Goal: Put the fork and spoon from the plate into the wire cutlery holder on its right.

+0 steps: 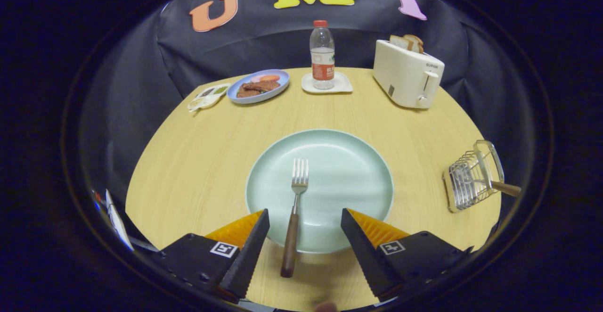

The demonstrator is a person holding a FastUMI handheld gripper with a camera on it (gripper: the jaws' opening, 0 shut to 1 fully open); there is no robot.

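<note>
Gripper view: the gripper (305,217) hangs level and released, fingers wide either side of the fork (294,213) handle overhanging the plate (348,170) rim.

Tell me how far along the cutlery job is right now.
One wooden handle already sticks out of the wire cutlery holder, likely the spoon. The tool is open, its fingers either side of the fork, which lies on the plate. Left: grip the fork and move it into the holder.

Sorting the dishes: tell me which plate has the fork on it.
The pale green plate just ahead of the open gripper fingers; the fork lies on it, handle overhanging the rim. The blue plate farther back holds food instead.
</note>
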